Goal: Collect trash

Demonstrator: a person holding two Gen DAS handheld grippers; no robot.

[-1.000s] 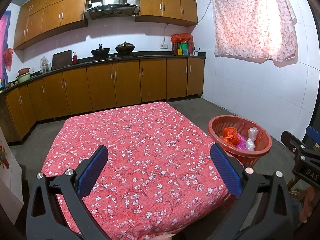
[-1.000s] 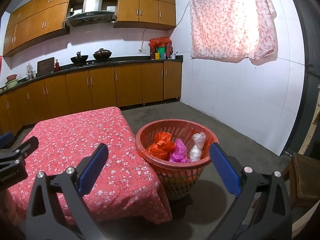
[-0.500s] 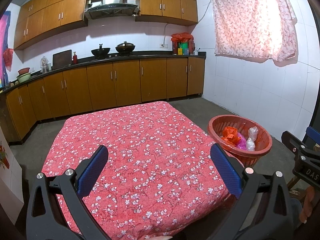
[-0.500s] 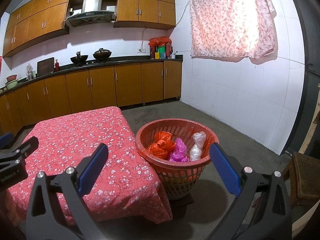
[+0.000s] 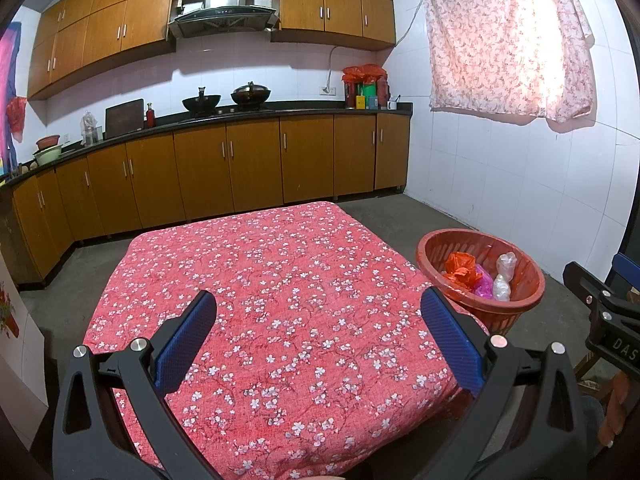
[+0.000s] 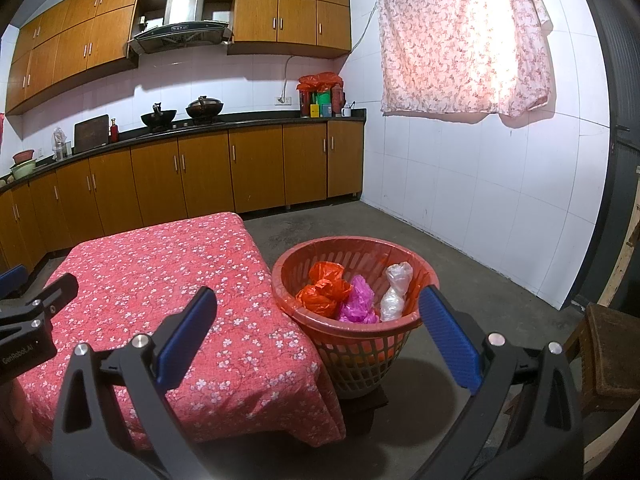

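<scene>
A red plastic basket (image 6: 304,312) stands on the floor right of the table; it also shows in the left wrist view (image 5: 520,308). In it lie an orange bag (image 6: 324,292), a pink bag (image 6: 358,302) and a clear bag (image 6: 396,292). My right gripper (image 6: 316,336) is open and empty, held near and above the basket. My left gripper (image 5: 320,340) is open and empty above the table with the red flowered cloth (image 5: 280,280). No trash shows on the cloth.
Wooden kitchen cabinets (image 5: 240,168) and a counter with woks run along the back wall. A white tiled wall (image 6: 480,200) with a hung flowered cloth is at right. A wooden stool (image 6: 608,352) stands at far right.
</scene>
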